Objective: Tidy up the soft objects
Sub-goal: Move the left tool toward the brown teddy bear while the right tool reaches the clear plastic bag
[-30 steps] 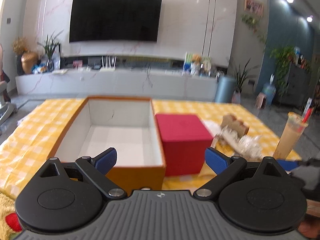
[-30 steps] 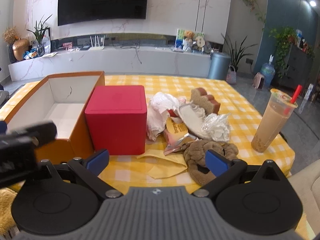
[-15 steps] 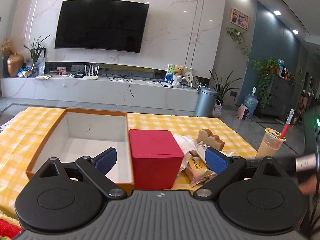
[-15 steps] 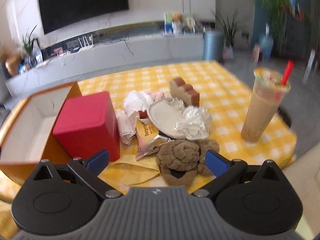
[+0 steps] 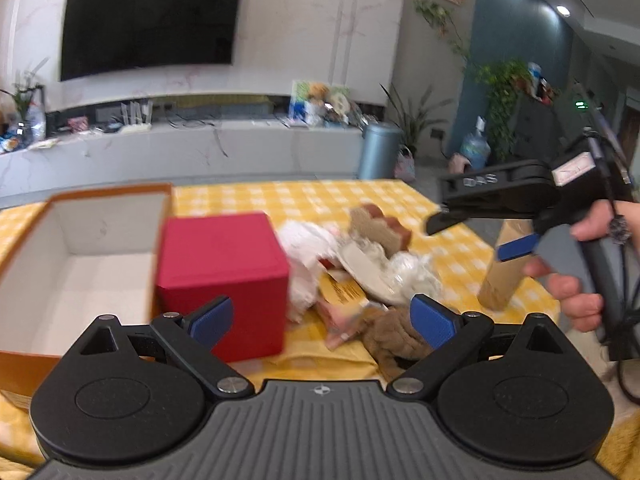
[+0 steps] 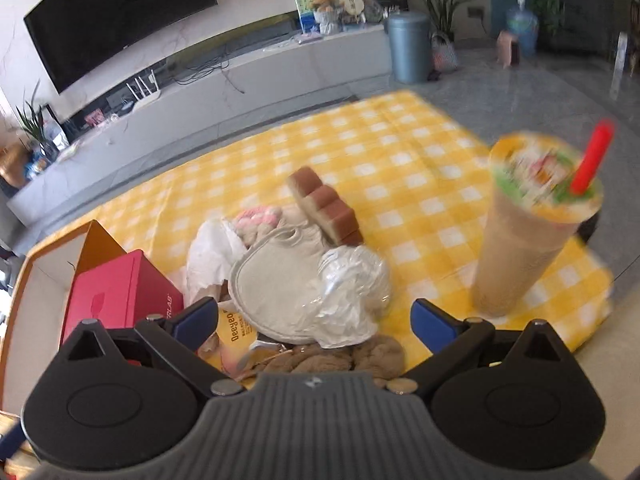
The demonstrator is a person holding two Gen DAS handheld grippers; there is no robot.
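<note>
A heap of soft things lies on the yellow checked cloth (image 6: 400, 160): a brown plush (image 6: 340, 356), a grey flat pad (image 6: 280, 292), crinkled clear plastic (image 6: 352, 300), a white bag (image 6: 208, 256), a pink-toed plush (image 6: 258, 216) and a brown toast-shaped cushion (image 6: 324, 204). My right gripper (image 6: 316, 320) hovers open just above the heap; the left wrist view shows it as the right gripper (image 5: 472, 232) in a hand. My left gripper (image 5: 322, 320) is open, back from the brown plush (image 5: 394, 336). An open orange box (image 5: 80, 248) and a red box (image 5: 220, 272) stand left of the heap.
A tall drink cup (image 6: 532, 232) with a red straw stands right of the heap near the cloth's corner. A snack packet (image 6: 236, 332) lies under the pad. Behind the table are a TV wall, a low cabinet and a grey bin (image 6: 408, 48).
My right gripper has moved forward and down over the heap, tilting left. The left wrist view has swung right, and the right gripper and hand have come into it.
</note>
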